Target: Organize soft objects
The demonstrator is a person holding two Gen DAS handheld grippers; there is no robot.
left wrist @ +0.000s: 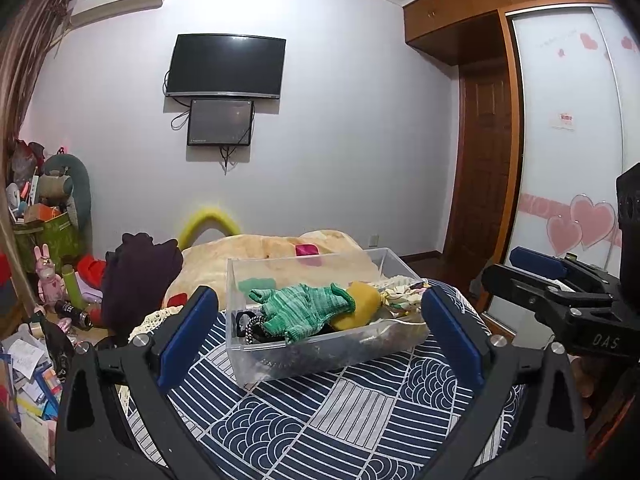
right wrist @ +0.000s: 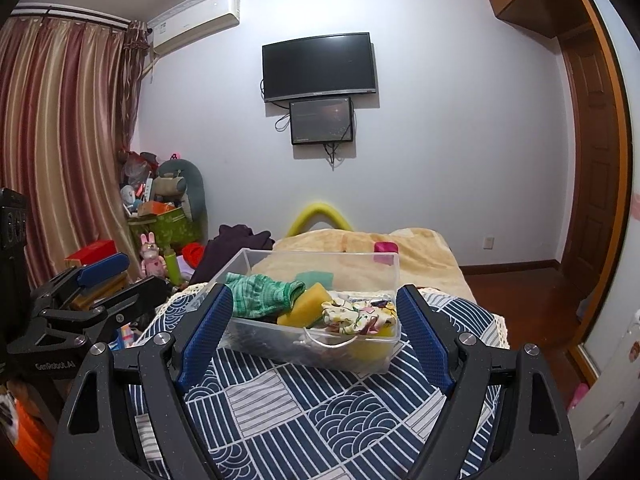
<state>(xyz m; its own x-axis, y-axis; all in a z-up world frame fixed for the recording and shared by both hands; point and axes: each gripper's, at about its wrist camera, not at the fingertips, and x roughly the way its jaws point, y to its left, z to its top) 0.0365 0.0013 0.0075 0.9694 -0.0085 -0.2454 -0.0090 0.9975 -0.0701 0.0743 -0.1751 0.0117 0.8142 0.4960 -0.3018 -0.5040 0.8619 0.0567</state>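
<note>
A clear plastic bin (left wrist: pixel 256 360) (right wrist: pixel 376 360) stands on a navy and white patterned cloth (left wrist: pixel 320 420) (right wrist: pixel 320 412). In it lie a green knit glove (left wrist: pixel 304 308) (right wrist: pixel 260 294), a yellow sponge (left wrist: pixel 362 304) (right wrist: pixel 306 306), a floral cloth (left wrist: pixel 400 294) (right wrist: pixel 356 316) and a black-and-white cord (left wrist: pixel 252 326). My left gripper (left wrist: pixel 320 344) is open and empty, just in front of the bin. My right gripper (right wrist: pixel 316 340) is open and empty, its fingers either side of the bin's near end. Each gripper shows at the edge of the other's view.
A beige blanket (left wrist: pixel 260 252) (right wrist: pixel 352 244) with a pink item (left wrist: pixel 307 249) (right wrist: pixel 386 247) covers the bed beyond. Dark clothing (left wrist: pixel 140 276) lies at the left. Toys and boxes (left wrist: pixel 48 224) clutter the left corner. A wardrobe (left wrist: pixel 568 120) and door (left wrist: pixel 484 152) stand right.
</note>
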